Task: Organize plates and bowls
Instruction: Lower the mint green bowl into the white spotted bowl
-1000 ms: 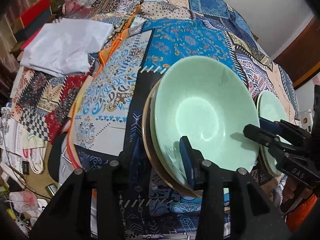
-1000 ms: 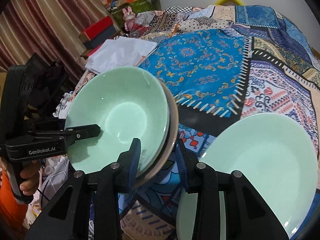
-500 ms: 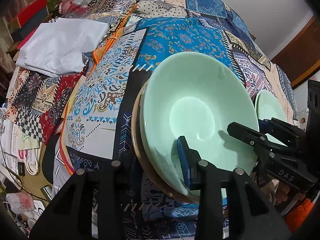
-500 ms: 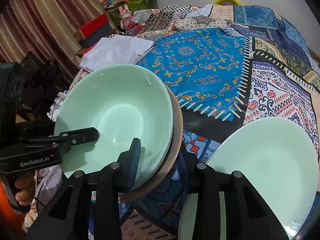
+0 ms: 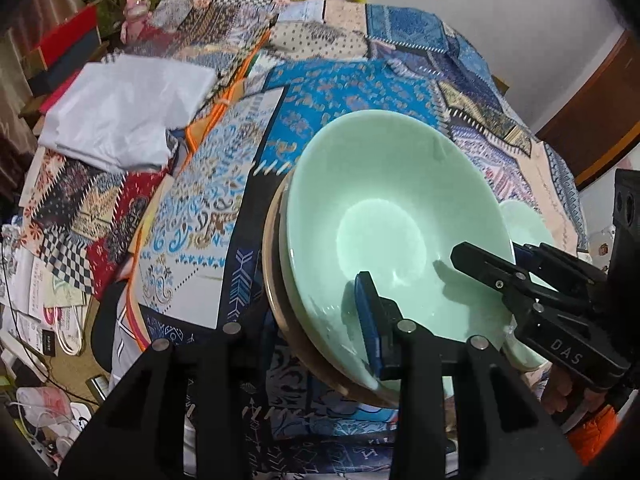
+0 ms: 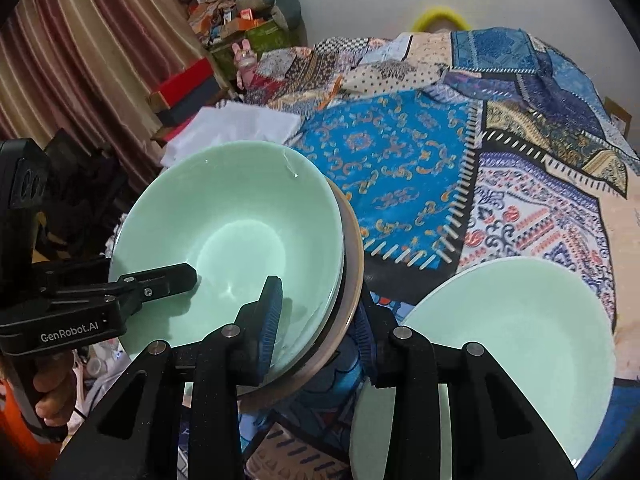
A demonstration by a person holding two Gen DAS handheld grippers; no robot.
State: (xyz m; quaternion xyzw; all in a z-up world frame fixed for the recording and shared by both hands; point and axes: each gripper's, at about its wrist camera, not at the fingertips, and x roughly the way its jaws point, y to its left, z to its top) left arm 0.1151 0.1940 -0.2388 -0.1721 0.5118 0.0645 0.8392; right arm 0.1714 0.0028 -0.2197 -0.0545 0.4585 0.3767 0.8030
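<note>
A pale green bowl (image 5: 384, 216) sits nested in a tan plate (image 5: 276, 280), and the stack is lifted and tilted above the patchwork cloth. My left gripper (image 5: 320, 332) is shut on the stack's near rim, one finger inside the bowl. My right gripper (image 6: 320, 320) is shut on the opposite rim of the same bowl (image 6: 240, 240) and tan plate (image 6: 352, 272). The right gripper also shows in the left wrist view (image 5: 500, 276). A second pale green plate (image 6: 512, 352) lies on the cloth at the right, partly behind the right gripper's fingers.
A patchwork cloth (image 6: 460, 152) covers the table. A folded white cloth (image 5: 120, 112) lies at the far left. Boxes and clutter (image 6: 188, 92) stand beyond the table's left side by a curtain. Papers and cables lie on the floor (image 5: 40, 320).
The bowl and plate stack has risen and tilted a little more, and both views have pulled back slightly. Both grippers keep their hold.
</note>
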